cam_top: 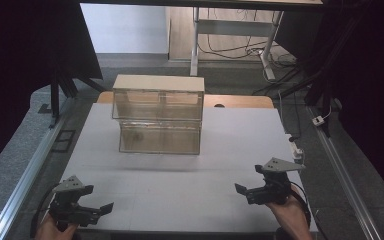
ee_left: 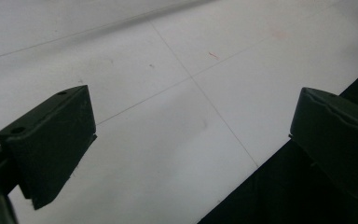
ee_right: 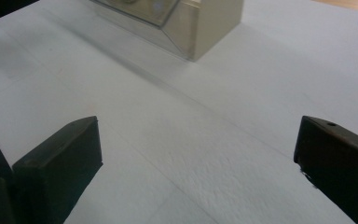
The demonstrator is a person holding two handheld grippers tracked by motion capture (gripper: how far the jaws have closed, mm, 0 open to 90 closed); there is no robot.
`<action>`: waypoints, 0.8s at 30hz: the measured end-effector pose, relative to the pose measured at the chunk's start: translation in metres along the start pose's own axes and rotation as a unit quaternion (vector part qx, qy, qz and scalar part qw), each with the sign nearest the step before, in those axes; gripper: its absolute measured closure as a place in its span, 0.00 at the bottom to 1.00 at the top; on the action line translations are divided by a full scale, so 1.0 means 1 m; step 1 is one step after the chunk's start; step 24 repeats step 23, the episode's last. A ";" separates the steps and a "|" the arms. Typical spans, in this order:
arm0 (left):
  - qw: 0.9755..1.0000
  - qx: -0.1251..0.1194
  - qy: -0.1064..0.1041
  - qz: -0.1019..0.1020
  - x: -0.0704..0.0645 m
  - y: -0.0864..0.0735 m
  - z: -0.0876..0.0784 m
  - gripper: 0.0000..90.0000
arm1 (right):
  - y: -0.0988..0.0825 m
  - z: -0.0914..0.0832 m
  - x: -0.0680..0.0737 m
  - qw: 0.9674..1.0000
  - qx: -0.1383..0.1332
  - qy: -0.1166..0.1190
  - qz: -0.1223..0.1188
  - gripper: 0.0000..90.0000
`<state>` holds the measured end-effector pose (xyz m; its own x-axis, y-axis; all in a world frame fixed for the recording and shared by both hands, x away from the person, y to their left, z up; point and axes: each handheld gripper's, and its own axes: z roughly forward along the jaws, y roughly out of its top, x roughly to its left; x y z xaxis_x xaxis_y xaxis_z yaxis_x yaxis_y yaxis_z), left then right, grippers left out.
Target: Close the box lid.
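Note:
A clear two-tier box (cam_top: 158,116) with a beige top stands on the white table (cam_top: 230,145), toward the back and near the middle. My left gripper (cam_top: 100,212) hovers over the front left corner of the table, held in a hand, its jaws open and empty. In the left gripper view, the left gripper (ee_left: 191,121) has only bare table surface between its jaws. My right gripper (cam_top: 247,180) is at the front right, also open and holding nothing. In the right gripper view, the right gripper (ee_right: 198,140) points at the box's lower corner (ee_right: 200,28), well short of it.
Metal rails (cam_top: 27,175) run along both sides of the table. A white plug and cable (cam_top: 297,150) lie at the right edge. A wooden board (cam_top: 240,101) sits behind the box. The table's front edge (ee_left: 242,177) crosses the left gripper view.

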<state>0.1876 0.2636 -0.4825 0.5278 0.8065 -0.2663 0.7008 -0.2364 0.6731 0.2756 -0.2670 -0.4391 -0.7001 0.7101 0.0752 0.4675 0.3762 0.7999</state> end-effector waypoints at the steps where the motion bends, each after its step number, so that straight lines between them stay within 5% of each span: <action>1: 1.000 0.000 0.000 0.000 0.000 0.000 0.000 0.00 | -0.003 -0.003 -0.001 1.000 -0.002 -0.004 0.004 0.00; 9: 1.000 0.000 0.002 0.001 0.000 0.000 0.000 0.00 | -0.024 -0.025 -0.010 0.999 0.007 -0.022 0.037 0.00; 24: 1.000 0.004 -0.002 -0.002 0.000 0.001 0.001 0.00 | -0.044 -0.036 -0.007 0.995 0.052 -0.070 0.052 0.00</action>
